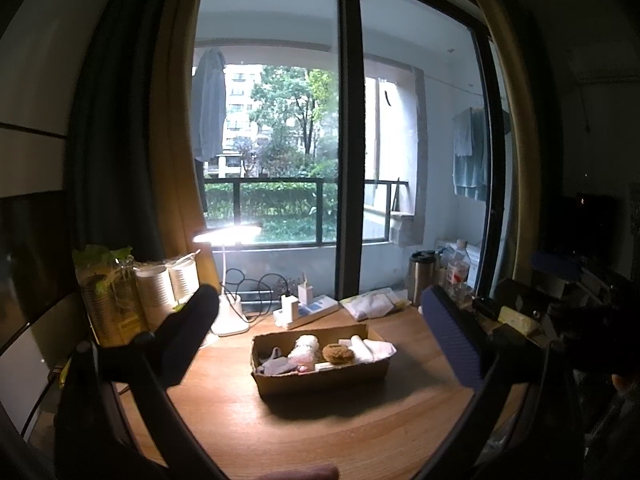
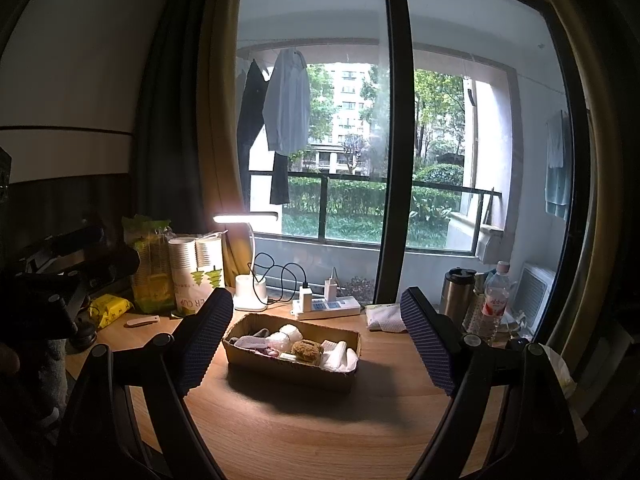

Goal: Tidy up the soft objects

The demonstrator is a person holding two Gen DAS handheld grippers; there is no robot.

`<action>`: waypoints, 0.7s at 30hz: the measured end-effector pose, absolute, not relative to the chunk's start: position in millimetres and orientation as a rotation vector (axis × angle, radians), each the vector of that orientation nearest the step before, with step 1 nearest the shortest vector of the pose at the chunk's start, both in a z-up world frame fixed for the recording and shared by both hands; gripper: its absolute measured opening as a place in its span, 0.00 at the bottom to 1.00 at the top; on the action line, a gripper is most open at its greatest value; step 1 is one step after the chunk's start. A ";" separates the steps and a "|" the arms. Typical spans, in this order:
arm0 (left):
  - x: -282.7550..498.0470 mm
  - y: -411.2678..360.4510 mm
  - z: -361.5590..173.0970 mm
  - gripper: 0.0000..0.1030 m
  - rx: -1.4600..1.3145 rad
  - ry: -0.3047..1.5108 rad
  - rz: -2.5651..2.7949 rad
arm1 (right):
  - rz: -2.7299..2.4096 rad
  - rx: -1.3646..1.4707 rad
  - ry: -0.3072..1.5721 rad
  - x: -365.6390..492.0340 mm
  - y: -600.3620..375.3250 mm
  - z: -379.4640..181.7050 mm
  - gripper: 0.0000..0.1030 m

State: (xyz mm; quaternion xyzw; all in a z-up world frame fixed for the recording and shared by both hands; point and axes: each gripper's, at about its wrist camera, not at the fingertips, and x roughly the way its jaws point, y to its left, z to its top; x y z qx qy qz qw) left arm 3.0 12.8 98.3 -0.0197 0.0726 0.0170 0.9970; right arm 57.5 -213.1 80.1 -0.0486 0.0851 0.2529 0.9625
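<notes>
Right wrist: cardboard box (image 2: 292,350) of soft items between spread right tongs (image 2: 318,338), untouched.

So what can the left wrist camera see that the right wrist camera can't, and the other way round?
Only the left wrist view shows a pale yellow sponge-like block at the table's right edge.

Only the right wrist view shows a yellow wipes packet, a small cream folding knife and a white air-conditioner unit outside.

Both show the brown cardboard tray of soft items on the wooden table, the lit white desk lamp, the white power strip and paper cups. Both grippers' jaws are open and empty.
</notes>
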 end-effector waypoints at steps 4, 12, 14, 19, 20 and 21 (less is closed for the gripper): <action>2.9 11.7 98.8 0.99 -0.038 0.147 0.033 | 0.512 -0.099 0.172 57.6 -212.9 80.1 0.86; 5.0 11.1 98.4 0.99 -0.043 0.156 0.029 | 0.511 -0.100 0.173 57.6 -212.7 80.3 0.86; 4.4 10.8 98.5 0.99 -0.043 0.154 0.028 | 0.511 -0.100 0.174 57.4 -213.1 80.0 0.86; 2.9 11.6 99.7 0.99 -0.041 0.148 0.029 | 0.514 -0.103 0.176 57.8 -212.4 79.4 0.86; 2.4 11.3 99.6 0.99 -0.039 0.144 0.030 | 0.516 -0.104 0.176 57.8 -212.2 79.1 0.86; 2.1 10.9 99.4 0.99 -0.037 0.141 0.032 | 0.517 -0.106 0.176 57.9 -211.6 78.7 0.86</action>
